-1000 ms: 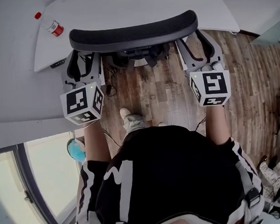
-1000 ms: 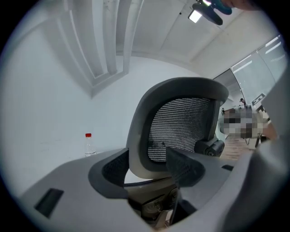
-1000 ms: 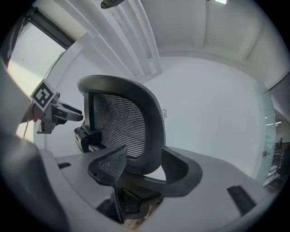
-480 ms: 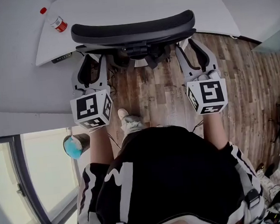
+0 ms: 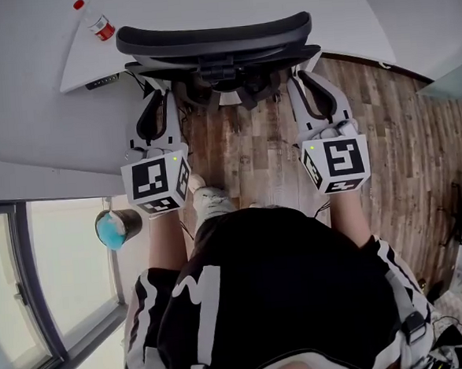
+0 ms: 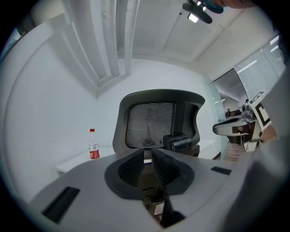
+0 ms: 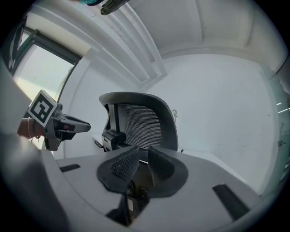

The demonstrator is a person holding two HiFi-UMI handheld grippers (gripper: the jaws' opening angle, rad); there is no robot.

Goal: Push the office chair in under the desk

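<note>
my left gripper (image 5: 152,98) and right gripper (image 5: 309,86) flank mid-frame, jaws closing with nothing between them, a narrow gap left in each. the office chair (image 5: 214,37) sits top centre, its back at the white desk (image 5: 226,3) edge.

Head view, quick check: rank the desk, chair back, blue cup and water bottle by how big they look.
1. desk
2. chair back
3. blue cup
4. water bottle
Cup and bottle look close in size, and they sit at different distances from the camera, so that last ranking is unsure.
</note>
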